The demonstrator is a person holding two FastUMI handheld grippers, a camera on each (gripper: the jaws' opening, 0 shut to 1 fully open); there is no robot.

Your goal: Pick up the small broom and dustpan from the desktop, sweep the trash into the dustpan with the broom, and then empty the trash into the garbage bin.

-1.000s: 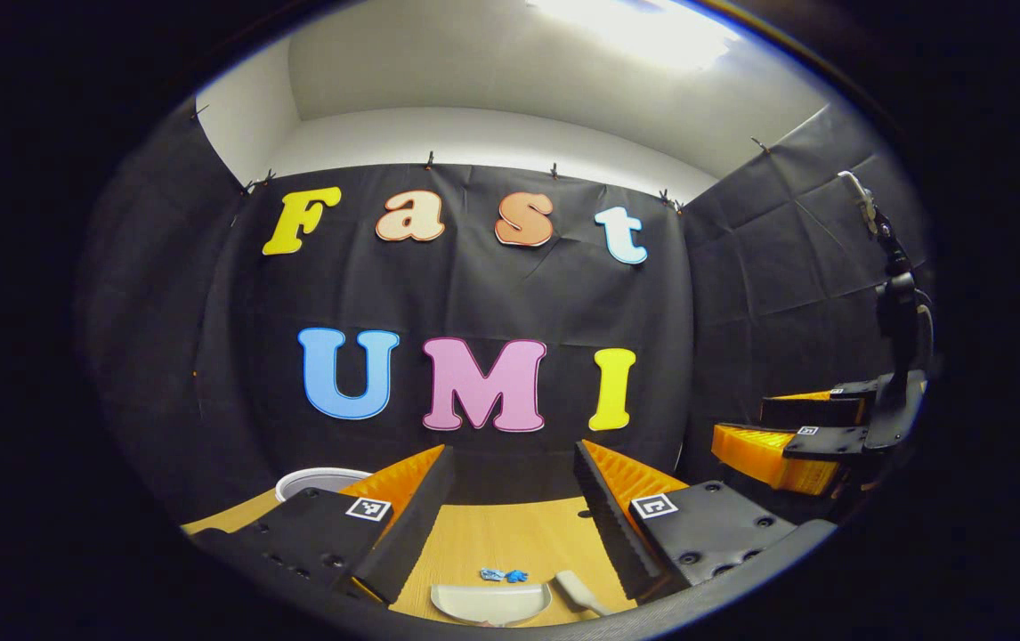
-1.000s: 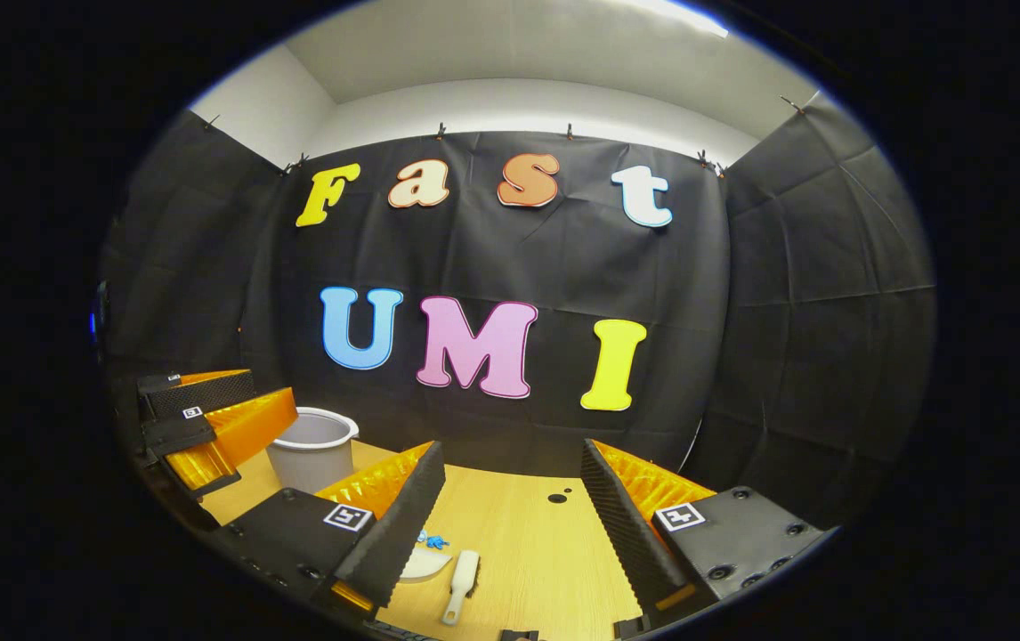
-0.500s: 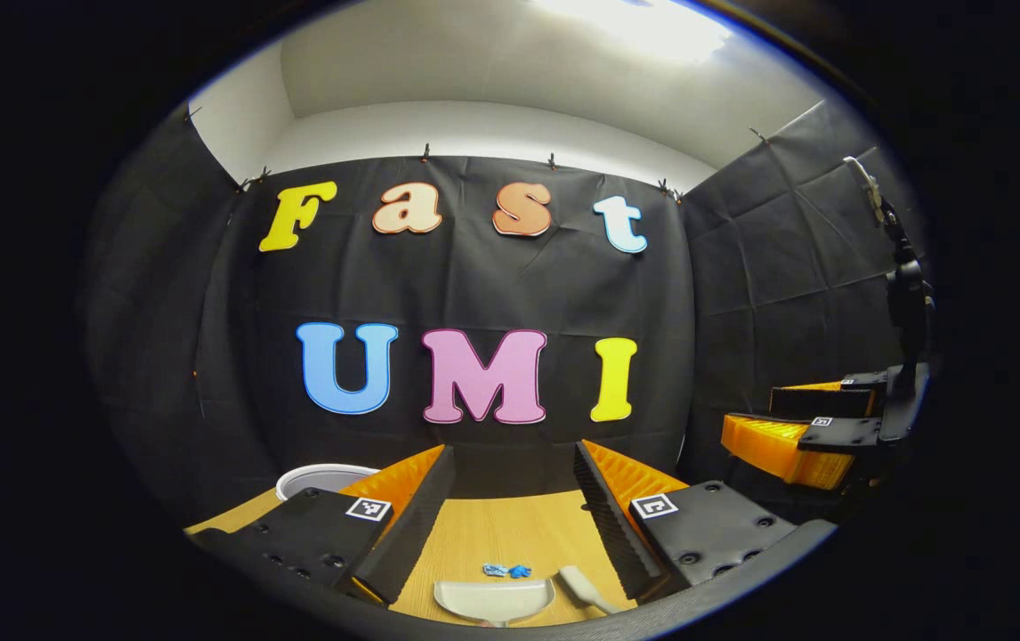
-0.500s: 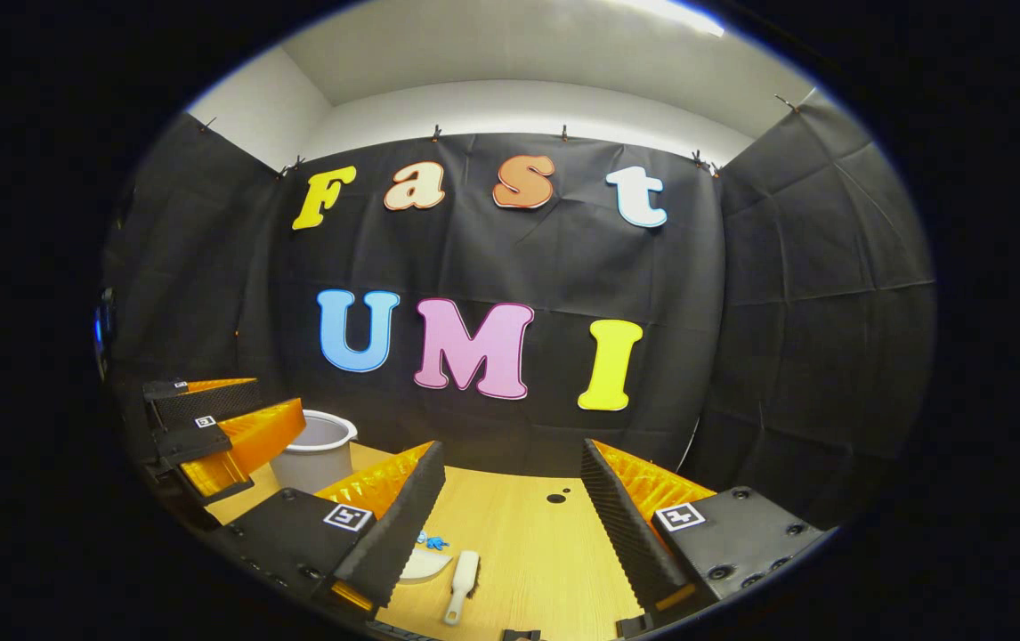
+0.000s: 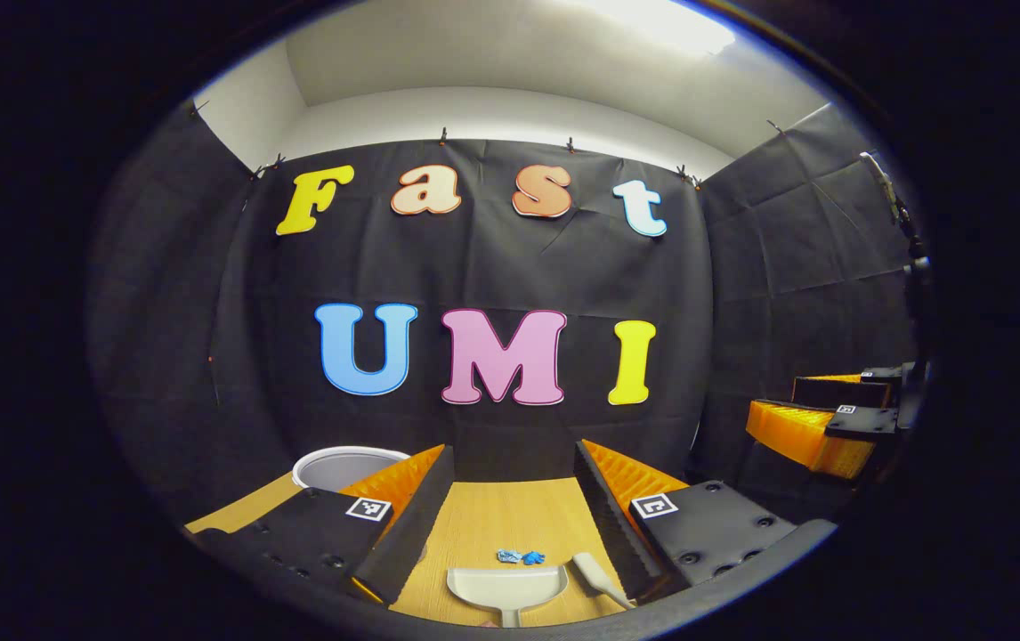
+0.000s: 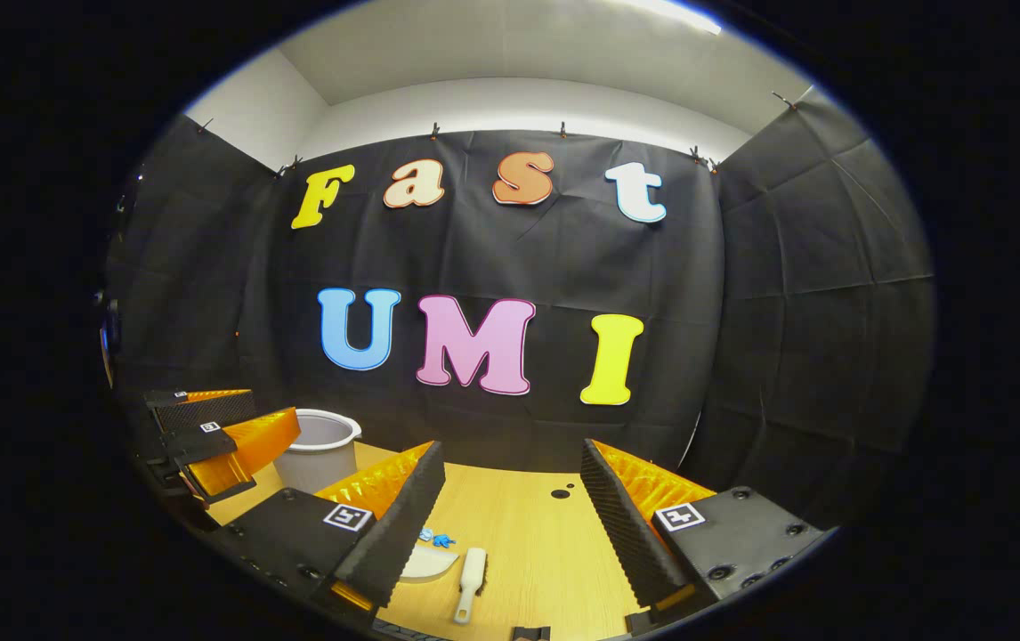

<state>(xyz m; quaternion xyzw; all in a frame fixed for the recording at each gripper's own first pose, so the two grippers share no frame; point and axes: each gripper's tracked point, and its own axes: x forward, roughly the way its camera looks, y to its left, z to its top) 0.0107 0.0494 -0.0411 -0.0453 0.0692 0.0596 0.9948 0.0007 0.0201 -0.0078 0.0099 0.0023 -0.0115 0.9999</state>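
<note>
Wooden desk point(image 6: 528, 534) holds the dustpan point(image 5: 505, 586) straight ahead of the left tool point(image 5: 510, 512), blue trash point(image 5: 520, 557) just beyond it, brush point(image 6: 471, 580) just beside it, bin point(image 6: 319, 445) further off to that tool's left. Both tools hang wide and empty above the desk, right tool point(image 6: 510, 503) slightly right of the brush. Next, I'd guess: drop low, left onto the dustpan handle, right across the brush handle, squeeze squarely.

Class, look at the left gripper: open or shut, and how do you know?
Open. In the left gripper view the left gripper has its fingers set wide apart, with bare desk between them and nothing held.
</note>
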